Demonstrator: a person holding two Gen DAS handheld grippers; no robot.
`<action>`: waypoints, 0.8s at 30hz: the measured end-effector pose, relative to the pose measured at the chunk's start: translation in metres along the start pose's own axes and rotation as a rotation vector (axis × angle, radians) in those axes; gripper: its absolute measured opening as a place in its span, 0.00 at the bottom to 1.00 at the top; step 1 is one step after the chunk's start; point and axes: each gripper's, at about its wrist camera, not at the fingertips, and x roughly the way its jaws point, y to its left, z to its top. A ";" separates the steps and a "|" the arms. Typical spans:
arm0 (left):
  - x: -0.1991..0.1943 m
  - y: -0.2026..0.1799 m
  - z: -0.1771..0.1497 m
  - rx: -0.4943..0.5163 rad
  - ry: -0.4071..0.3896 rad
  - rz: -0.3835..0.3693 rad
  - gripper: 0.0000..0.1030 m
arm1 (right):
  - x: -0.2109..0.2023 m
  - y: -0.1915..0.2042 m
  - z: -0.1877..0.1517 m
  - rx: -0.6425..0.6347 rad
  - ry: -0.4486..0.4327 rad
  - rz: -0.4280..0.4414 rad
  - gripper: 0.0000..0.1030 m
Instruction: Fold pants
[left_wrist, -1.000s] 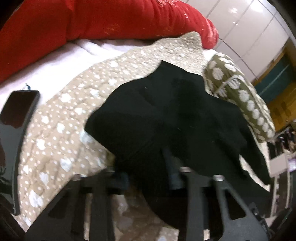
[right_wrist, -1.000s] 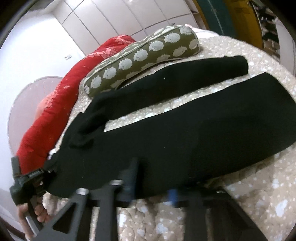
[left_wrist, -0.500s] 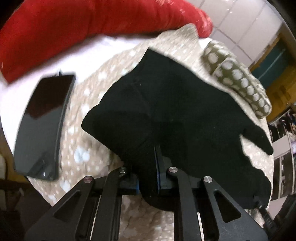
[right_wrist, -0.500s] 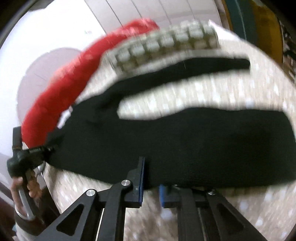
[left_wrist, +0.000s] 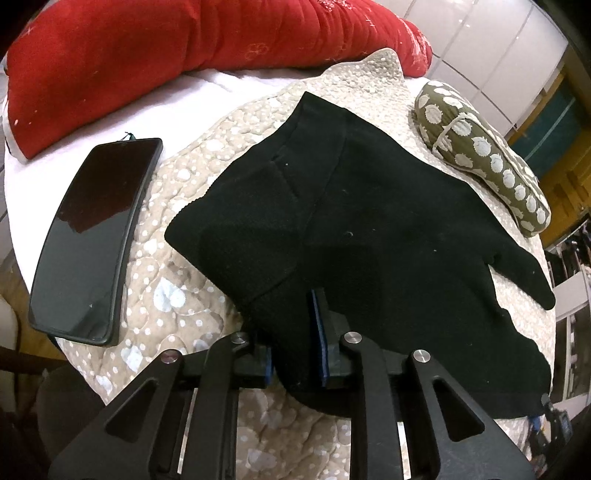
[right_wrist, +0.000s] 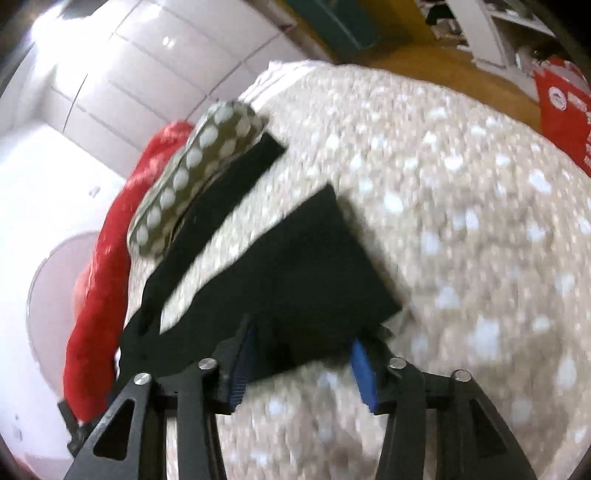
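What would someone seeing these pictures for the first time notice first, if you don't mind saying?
The black knit pants dominate, spread across the beige dotted quilt, with the left gripper pinching a fold of the fabric at its near edge. Behind them lies a big red cushion, with a dark smartphone to the left and an olive spotted pillow to the right. The right gripper stands open at the end of the nearer leg.

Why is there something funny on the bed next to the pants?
A black phone lies on the spotted quilt, just left of the black pants. It looks out of place beside laundry, but it is apart from them.
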 end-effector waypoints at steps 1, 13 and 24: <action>0.000 0.000 0.000 0.000 0.001 0.001 0.17 | 0.000 0.007 0.004 -0.040 -0.017 -0.036 0.04; -0.009 -0.002 -0.005 0.034 -0.003 0.046 0.28 | -0.004 0.022 -0.003 -0.268 -0.009 -0.249 0.14; -0.066 -0.006 0.009 0.030 -0.115 0.060 0.31 | -0.025 0.097 0.011 -0.429 -0.089 -0.166 0.30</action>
